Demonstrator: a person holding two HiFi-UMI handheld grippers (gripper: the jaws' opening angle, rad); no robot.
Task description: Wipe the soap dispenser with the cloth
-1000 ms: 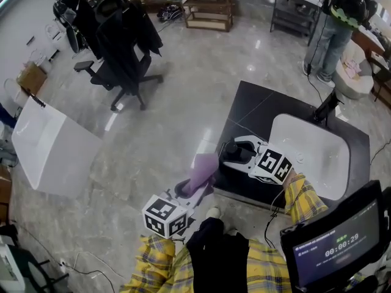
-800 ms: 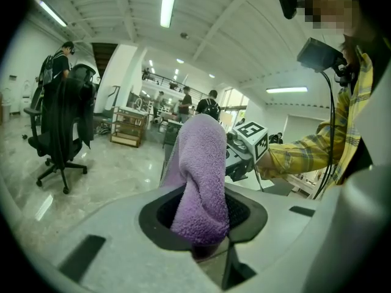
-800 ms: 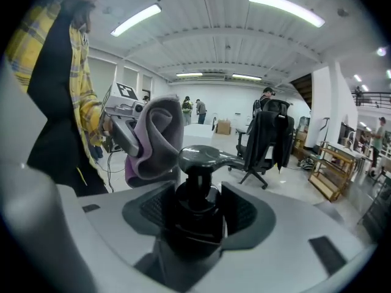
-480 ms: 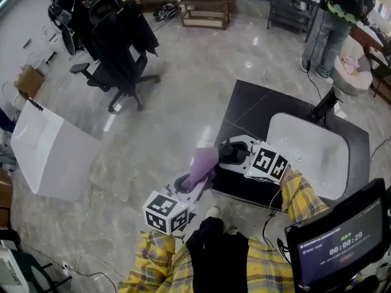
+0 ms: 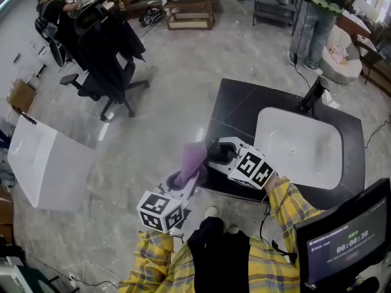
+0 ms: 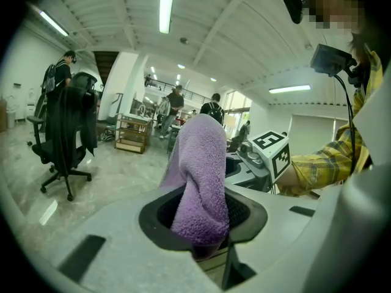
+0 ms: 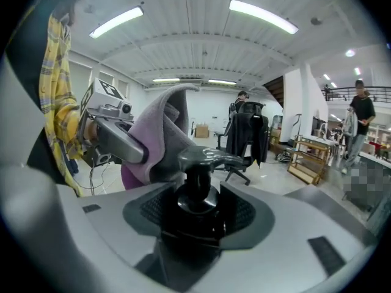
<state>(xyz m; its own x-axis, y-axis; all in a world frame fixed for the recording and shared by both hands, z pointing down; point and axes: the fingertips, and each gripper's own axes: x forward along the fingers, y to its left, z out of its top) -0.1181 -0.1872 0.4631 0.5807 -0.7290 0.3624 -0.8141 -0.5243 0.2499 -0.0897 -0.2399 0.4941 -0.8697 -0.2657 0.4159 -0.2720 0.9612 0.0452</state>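
Observation:
A black pump soap dispenser [image 5: 214,146] sits between the jaws of my right gripper [image 5: 215,154] at the near left corner of the black counter [image 5: 238,108]. In the right gripper view the dispenser [image 7: 197,194] fills the gap of the right gripper [image 7: 195,218]; the jaws have just been closing slightly on it. My left gripper [image 5: 185,176] is shut on a purple cloth [image 5: 193,157], which stands up just left of the dispenser. In the left gripper view the cloth [image 6: 198,163] bulges out of the left gripper [image 6: 201,227].
A white sink basin [image 5: 299,145] with a black faucet [image 5: 311,96] lies in the counter. A chair draped with a black jacket [image 5: 101,54] stands far left, a white basin [image 5: 46,170] lies on the floor, a monitor [image 5: 345,237] is at my right, and a person [image 5: 317,17] stands behind.
The left gripper has carried the purple cloth to the right, closer to the dispenser. The right gripper and the dispenser have stayed in place.

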